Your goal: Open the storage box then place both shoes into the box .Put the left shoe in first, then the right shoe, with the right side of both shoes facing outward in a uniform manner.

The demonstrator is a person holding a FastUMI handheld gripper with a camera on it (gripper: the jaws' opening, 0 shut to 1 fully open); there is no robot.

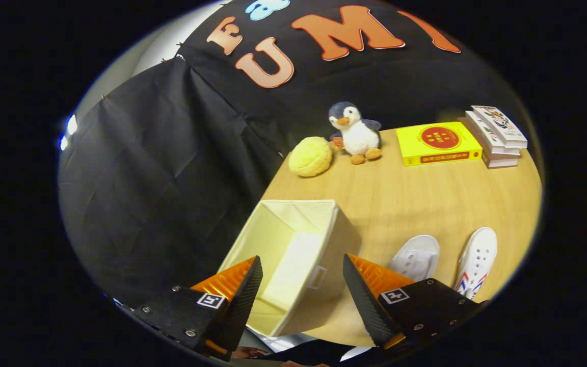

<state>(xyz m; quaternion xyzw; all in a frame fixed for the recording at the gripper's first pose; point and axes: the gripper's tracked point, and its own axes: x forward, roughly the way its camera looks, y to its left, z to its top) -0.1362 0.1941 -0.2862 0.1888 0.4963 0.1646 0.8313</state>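
At the table's (400,199) far edge: yellow bun-shaped toy (310,156), plush penguin (353,131), yellow book (438,143), stacked books (496,135) far right

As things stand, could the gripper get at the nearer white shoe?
Probably yes. The gripper is open over the open box, and the nearer shoe lies beside the box on bare table, nothing over it.

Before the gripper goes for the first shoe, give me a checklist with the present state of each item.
1. Storage box open: ok, no lid on it.
2. Box interior free: ok, nothing inside.
3. Gripper free: ok, fingers apart, holding nothing.
4. Both shoes on the table: ok, near shoe and far shoe lie beside the box.
5. Which is the left shoe: cannot tell.
6. Penguin toy and books away from the shoes: ok.
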